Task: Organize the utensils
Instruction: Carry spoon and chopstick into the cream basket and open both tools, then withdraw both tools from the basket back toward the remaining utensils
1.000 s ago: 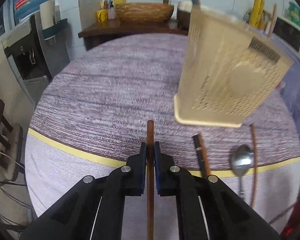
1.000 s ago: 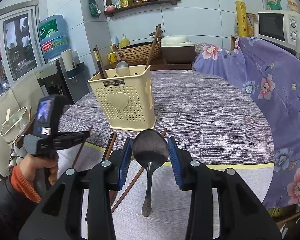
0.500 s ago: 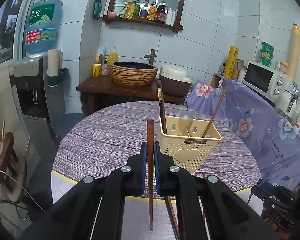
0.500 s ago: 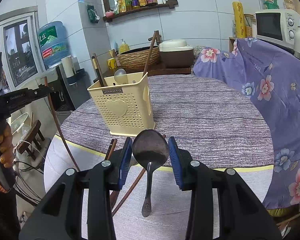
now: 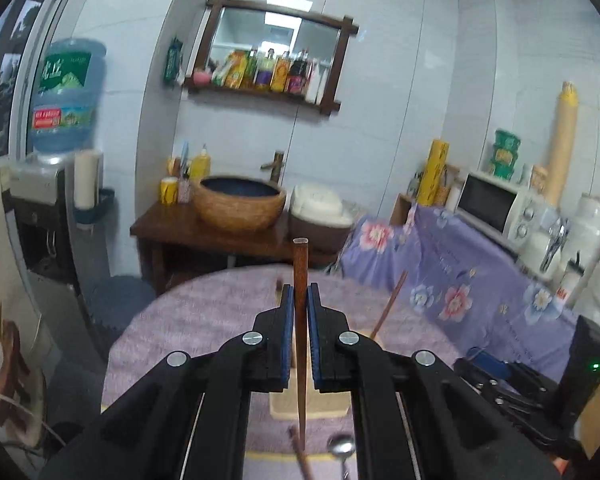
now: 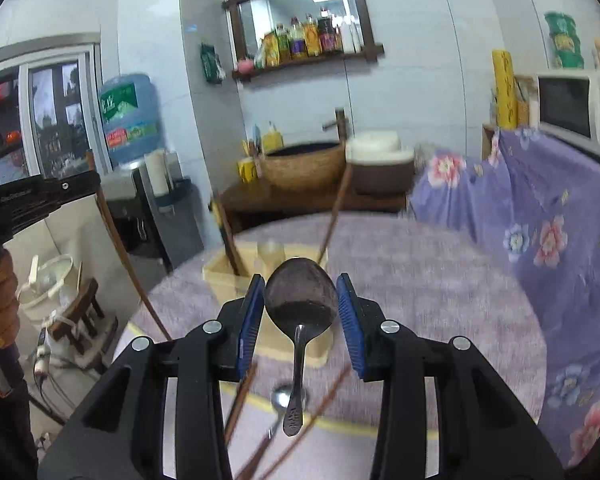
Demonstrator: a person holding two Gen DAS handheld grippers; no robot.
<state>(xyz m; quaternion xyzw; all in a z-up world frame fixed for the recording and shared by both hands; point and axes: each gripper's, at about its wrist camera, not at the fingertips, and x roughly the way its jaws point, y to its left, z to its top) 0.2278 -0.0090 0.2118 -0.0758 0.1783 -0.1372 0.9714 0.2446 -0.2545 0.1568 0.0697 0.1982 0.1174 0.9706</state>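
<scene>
**Both grippers lifted above the basket**

You have raised both grippers since a second ago — the table (image 5: pixel 204 312) sits lower in each view; your left gripper (image 5: pixel 299 332) is clamped on a brown chopstick (image 5: pixel 300 280) standing upright between the pads; your right gripper (image 6: pixel 300 312) pinches the spoon (image 6: pixel 301 300) by its bowl, handle hanging down — the cream basket (image 6: pixel 228 280) just behind it.

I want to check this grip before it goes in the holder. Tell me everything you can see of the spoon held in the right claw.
The spoon looks like dull grey metal, with a rounded oval bowl and a slim handle that widens at its tip. The right claw is shut on it, blue pads pressing the bowl's two edges. It hangs bowl up, handle down, lifted above the table, in front of the cream utensil holder.
</scene>
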